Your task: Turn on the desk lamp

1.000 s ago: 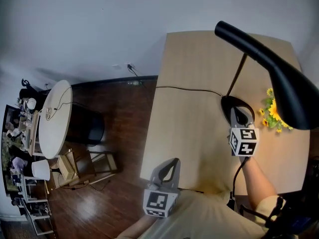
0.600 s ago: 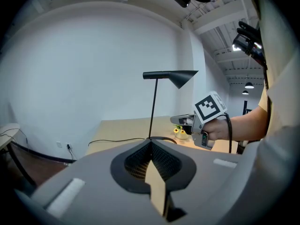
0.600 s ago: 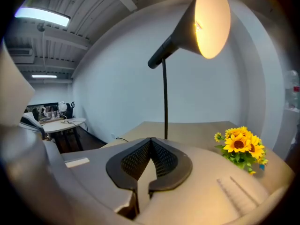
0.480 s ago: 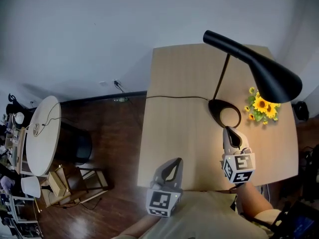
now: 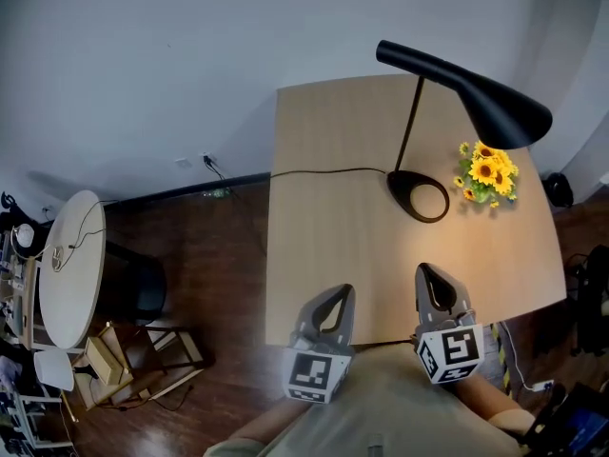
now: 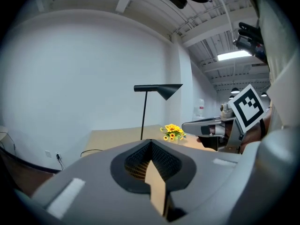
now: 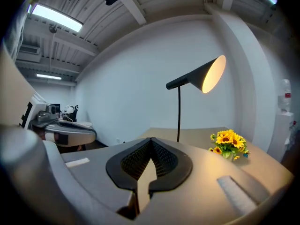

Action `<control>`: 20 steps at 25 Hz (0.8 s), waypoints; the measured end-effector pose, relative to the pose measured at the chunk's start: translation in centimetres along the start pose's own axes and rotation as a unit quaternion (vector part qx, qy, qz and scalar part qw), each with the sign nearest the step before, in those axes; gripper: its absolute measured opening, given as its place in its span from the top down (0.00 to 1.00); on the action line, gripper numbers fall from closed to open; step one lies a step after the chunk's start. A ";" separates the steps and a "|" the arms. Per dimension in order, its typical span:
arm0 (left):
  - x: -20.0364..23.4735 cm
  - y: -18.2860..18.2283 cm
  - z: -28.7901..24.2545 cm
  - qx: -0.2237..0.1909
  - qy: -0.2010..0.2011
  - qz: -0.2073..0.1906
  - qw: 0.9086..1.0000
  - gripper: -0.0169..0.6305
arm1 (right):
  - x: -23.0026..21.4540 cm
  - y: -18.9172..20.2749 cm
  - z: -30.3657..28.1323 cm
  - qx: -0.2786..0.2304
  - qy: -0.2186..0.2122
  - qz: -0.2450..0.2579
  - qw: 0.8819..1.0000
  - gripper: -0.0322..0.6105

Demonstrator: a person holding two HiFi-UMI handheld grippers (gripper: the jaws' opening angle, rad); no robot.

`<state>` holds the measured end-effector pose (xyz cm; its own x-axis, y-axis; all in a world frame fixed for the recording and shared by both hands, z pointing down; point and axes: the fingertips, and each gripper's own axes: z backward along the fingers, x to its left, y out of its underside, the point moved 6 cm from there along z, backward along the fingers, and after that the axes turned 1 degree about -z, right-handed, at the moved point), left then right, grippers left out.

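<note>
- right gripper view catches the desk lamp (image 7: 206,76) shade glowing inside; head view only gets its black top, 1 o'clock on the tabletop (image 5: 333,246)
- left gripper (image 6: 150,144) and right gripper (image 7: 151,142): fingers closed, nothing held

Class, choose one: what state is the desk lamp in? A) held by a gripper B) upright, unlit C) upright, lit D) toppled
C: the desk lamp stands upright on the table, its shade glowing inside, with warm light on the sunflowers.
</note>
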<state>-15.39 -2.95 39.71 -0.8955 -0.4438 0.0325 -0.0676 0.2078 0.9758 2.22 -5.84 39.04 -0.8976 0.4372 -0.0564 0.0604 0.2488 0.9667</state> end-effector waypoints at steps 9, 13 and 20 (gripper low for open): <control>-1.0 0.2 3.7 -0.023 0.046 -0.008 0.999 0.97 | 4.1 1.0 4.6 -0.009 0.036 0.001 0.999 0.95; -2.0 1.6 5.5 -0.016 0.079 0.006 0.997 0.97 | 6.2 2.0 7.2 0.005 0.058 0.007 0.998 0.95; -5.5 2.4 6.2 -0.009 0.141 -0.010 0.990 0.97 | 6.9 2.0 11.3 0.000 0.092 0.019 0.996 0.95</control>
<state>-13.35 5.40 40.55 -0.7362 -0.6732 0.0695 -0.0741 0.1822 0.9805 1.09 7.47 37.80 -0.9596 0.2802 0.0267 0.0955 0.2351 0.9673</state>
